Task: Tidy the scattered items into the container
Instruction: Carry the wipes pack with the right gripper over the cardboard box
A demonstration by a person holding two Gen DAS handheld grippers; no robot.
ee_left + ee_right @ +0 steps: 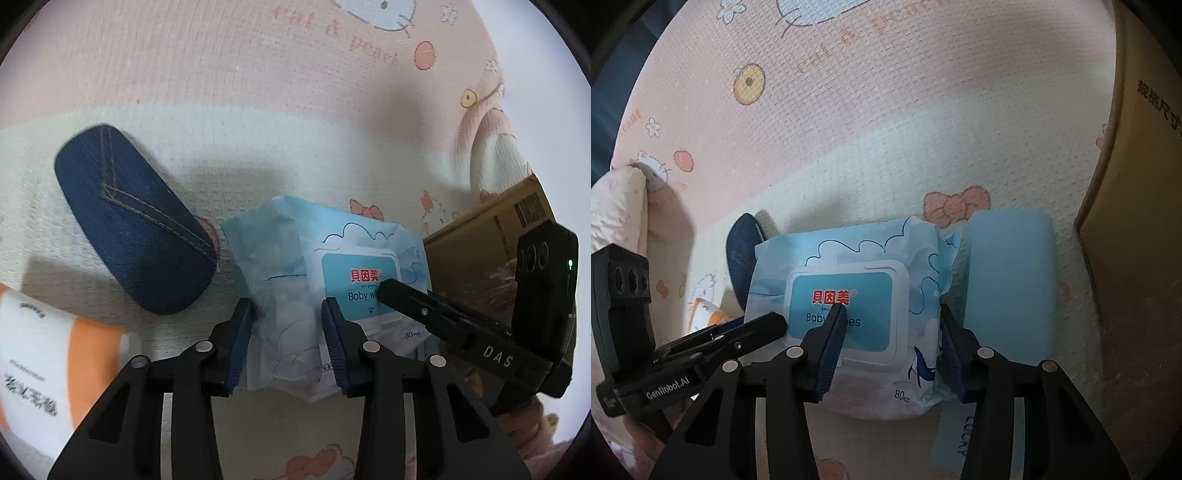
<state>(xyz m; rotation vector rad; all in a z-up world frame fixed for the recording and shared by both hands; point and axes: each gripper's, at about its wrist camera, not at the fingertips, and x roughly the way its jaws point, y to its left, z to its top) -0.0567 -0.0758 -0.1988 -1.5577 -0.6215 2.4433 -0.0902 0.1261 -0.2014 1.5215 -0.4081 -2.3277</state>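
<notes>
A light blue baby wipes pack [280, 258] [849, 258] lies on the patterned play mat. My left gripper [288, 332] is closed on the pack's crumpled left end, pads pressing the soft wrapper. My right gripper [890, 347] pinches the pack's right part, one finger on the lid and the other at the pack's right edge. Each gripper shows in the other's view, close alongside. A dark denim case [133, 221] [738, 251] rests on the mat left of the pack. A cardboard box [480, 229] [1137, 258] stands at the right.
A light blue block [1008, 280] lies right beside the pack, between it and the box. An orange and white package [37, 362] sits at the near left. A folded pale cloth [617, 210] is at the far left. The pink mat [886, 129] stretches beyond.
</notes>
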